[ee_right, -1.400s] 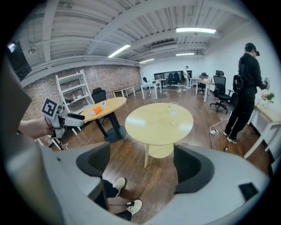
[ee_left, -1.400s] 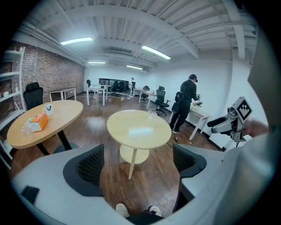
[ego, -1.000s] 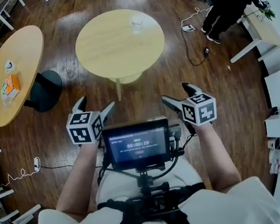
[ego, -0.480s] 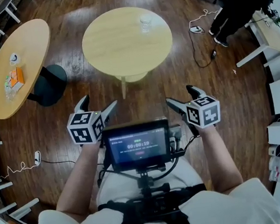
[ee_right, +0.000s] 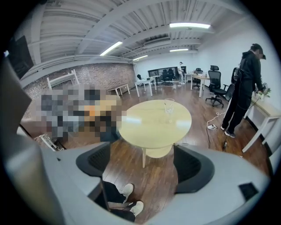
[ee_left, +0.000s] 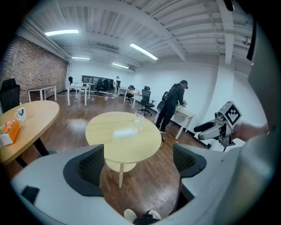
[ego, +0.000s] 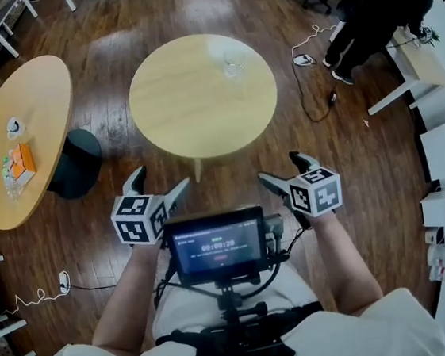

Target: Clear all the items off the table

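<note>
Change: the round worktop [ego: 191, 113] sits lower in the head view and fills more of it than a second ago. The person has stepped nearer, and both tongs have dropped a little toward the bottom of the frame.
Meaning for the task: this looks like the walk-up only. Nothing has been lifted yet, and the worktop's one item is not yet within reach.
Left tongs [ego: 161, 180]: released, with the jaws wide apart. Between them are only the floor and the worktop beyond. They are held below centre, left of the chest screen [ego: 217, 246].
Right tongs [ego: 280, 168]: also released and empty, matching the left on the other side of the screen.
Glass [ego: 232, 62]: clear and upright, on the upper right part of the round worktop near its far rim, in the upper middle of the frame. I cannot tell whether it holds anything.
Glare: in the left gripper view a pale streak lies beside the glass. It reads as a ceiling light's reflection, not a second item.
Handling: the wall is thin and smooth, so it would likely slip or tip under a careless squeeze. A level grip around the body seems safest.
Elsewhere: a second worktop [ego: 33, 91] at the left edge carries an orange box [ego: 21, 156] and a small cup [ego: 14, 126]. A person in dark clothes [ego: 378, 4] stands at the upper right.
</note>
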A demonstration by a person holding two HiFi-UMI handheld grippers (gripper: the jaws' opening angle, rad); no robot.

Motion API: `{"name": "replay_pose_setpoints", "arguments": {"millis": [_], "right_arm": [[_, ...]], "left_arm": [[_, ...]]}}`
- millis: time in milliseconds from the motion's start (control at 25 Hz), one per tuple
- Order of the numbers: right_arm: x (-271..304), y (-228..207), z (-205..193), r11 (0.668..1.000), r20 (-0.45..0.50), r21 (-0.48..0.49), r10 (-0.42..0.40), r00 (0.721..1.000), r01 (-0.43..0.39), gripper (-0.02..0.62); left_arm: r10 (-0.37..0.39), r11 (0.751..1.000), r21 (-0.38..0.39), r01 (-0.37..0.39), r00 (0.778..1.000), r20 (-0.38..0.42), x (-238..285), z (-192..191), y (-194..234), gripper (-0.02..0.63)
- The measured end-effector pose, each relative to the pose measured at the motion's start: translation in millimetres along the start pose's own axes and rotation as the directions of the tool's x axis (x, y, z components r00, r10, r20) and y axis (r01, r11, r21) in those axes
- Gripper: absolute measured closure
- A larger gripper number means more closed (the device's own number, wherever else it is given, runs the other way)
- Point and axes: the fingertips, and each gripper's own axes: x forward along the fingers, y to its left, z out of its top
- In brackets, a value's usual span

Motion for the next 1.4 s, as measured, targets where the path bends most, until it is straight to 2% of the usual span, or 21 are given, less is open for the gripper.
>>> {"name": "replay_pose_setpoints", "arguments": {"millis": [320, 520, 720, 920, 1000, 1120, 1240, 1320, 1400], "right_arm": [[35.6, -9.9, 43.7, 0.997, 0.027, 0.047, -0.061, 0.998, 0.060, 0.133], [60.6, -24.0, 53.9, 0.998, -0.008, 0.040, -0.047, 0.999, 0.047, 0.133], [83.1, -58.3, 89.5, 1.000, -0.022, 0.015, -0.027, 0.999, 0.027, 0.133], [98.8, -90.8, 111.0, 1.000, -0.039, -0.007, 0.004, 0.999, -0.005, 0.133], [100.7, -103.0, 117.9, 1.000, -0.043, -0.014, 0.014, 0.999, -0.015, 0.133], [100.7, -121.8, 121.5, 1.000, -0.053, -0.021, 0.016, 0.998, -0.017, 0.133], [98.6, -144.3, 110.3, 1.000, -0.078, -0.014, 0.012, 0.997, -0.013, 0.133], [95.4, -157.9, 99.6, 1.000, -0.099, -0.006, 0.010, 0.995, -0.010, 0.133], [93.6, -167.4, 88.3, 1.000, -0.125, 0.002, 0.010, 0.992, -0.010, 0.133]], "left_arm": [[-0.105, 0.991, 0.086, 0.105, 0.994, -0.009, 44.9, 40.7, 22.4, 0.117], [-0.114, 0.992, 0.049, 0.114, 0.993, -0.015, 75.6, 43.9, 27.6, 0.117], [-0.107, 0.994, 0.023, 0.107, 0.994, -0.031, 127.4, 56.4, 29.2, 0.117], [-0.111, 0.992, 0.052, 0.112, 0.993, -0.027, 184.2, 67.1, 12.3, 0.117], [-0.126, 0.991, 0.051, 0.126, 0.992, -0.007, 209.9, 72.5, -2.2, 0.136], [-0.158, 0.987, 0.027, 0.157, 0.986, 0.045, 250.4, 75.6, -27.5, 0.209], [-0.174, 0.984, -0.010, 0.175, 0.980, 0.102, 294.6, 71.9, -47.9, 0.319], [-0.178, 0.981, -0.052, 0.186, 0.975, 0.135, 322.1, 67.8, -57.0, 0.320], [-0.150, 0.984, -0.080, 0.162, 0.980, 0.131, 345.2, 56.7, -55.8, 0.322]]}}
